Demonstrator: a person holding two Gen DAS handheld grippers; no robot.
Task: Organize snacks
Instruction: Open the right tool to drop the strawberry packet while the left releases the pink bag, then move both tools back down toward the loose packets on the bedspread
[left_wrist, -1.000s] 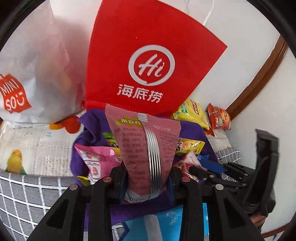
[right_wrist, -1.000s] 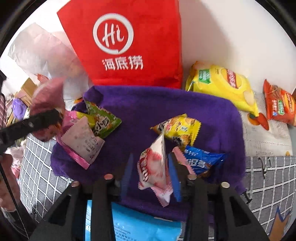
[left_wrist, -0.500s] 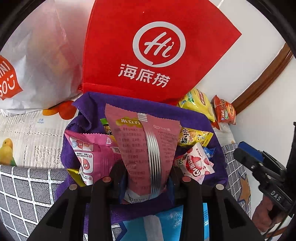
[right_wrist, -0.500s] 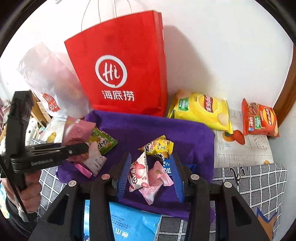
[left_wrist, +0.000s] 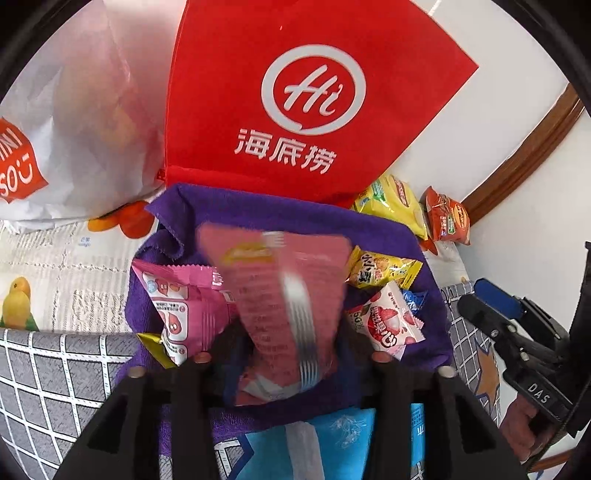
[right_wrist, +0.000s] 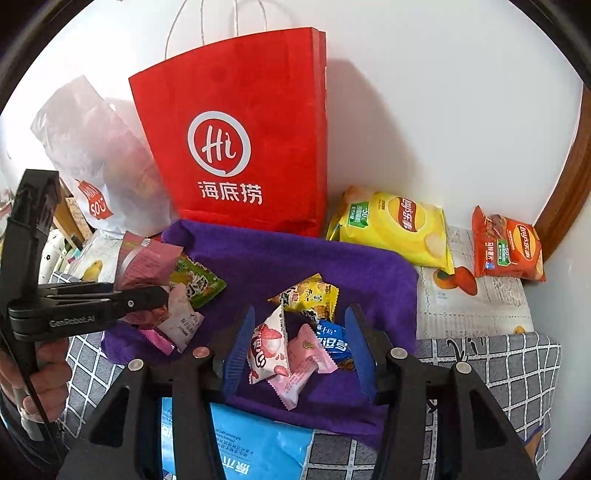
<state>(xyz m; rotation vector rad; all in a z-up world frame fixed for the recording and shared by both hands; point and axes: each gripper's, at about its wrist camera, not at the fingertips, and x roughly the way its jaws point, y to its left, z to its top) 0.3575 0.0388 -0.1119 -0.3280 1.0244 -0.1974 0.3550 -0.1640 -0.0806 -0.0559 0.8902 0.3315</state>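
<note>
A blurred dusty-pink foil snack packet with a silver back seam (left_wrist: 284, 306) is seen at lower centre of the left wrist view, standing between the jaws of the left gripper (left_wrist: 291, 354), which are opening; whether the pads still touch it cannot be told. It is poised over a rumpled purple towel (left_wrist: 266, 218), with a bright pink sachet (left_wrist: 177, 302) to its left. In the right wrist view, the right gripper (right_wrist: 297, 343) is shown at lower centre with its blue-padded jaws opening, apart from a white lychee-print sweet packet (right_wrist: 267, 341), a pale pink wrapped sweet (right_wrist: 304, 363) and a blue sachet (right_wrist: 332, 341) lying on the towel between them. A red paper carrier bag with a white logo (right_wrist: 236, 147) is stood at upper centre, a yellow crisp bag (right_wrist: 395, 225) and an orange crisp bag (right_wrist: 506, 247) at right.
</note>
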